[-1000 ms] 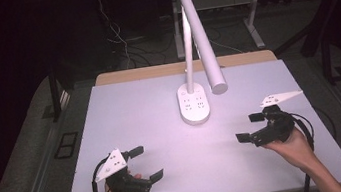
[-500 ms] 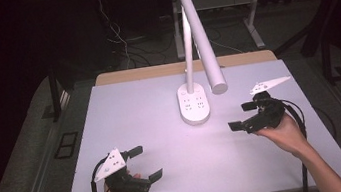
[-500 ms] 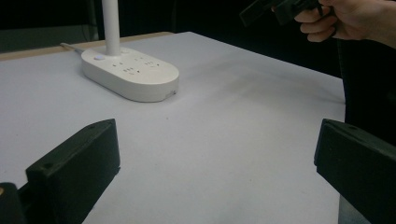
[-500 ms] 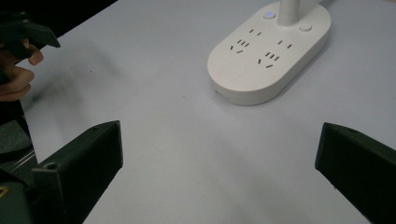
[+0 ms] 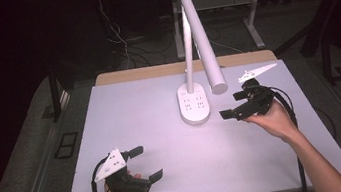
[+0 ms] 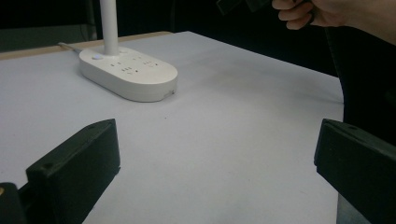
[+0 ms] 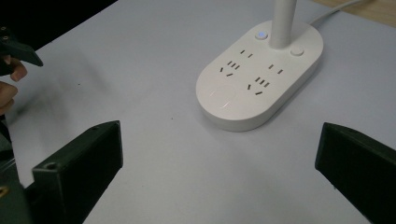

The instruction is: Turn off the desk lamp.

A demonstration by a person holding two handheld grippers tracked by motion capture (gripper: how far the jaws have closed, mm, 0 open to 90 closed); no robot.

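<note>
A white desk lamp stands at the back middle of the table, its oval base (image 5: 193, 104) carrying several sockets and its tube head (image 5: 204, 51) slanting forward and right. The same base (image 6: 129, 73) lies ahead in the left gripper view and the base (image 7: 260, 78) lies close below in the right gripper view. My left gripper (image 5: 146, 163) rests open near the front left edge with nothing between its jaws. My right gripper (image 5: 233, 105) hangs open and empty just right of the base, under the lamp head.
The white table top (image 5: 151, 114) has a wooden strip (image 5: 145, 73) along its far edge. The lamp's cord (image 7: 329, 15) runs off the back. Dark floor, cables and desk legs (image 5: 252, 29) lie beyond the table.
My right gripper has moved left and away from me, from the right side of the table up close to the lamp base. The left gripper has stayed in place.
</note>
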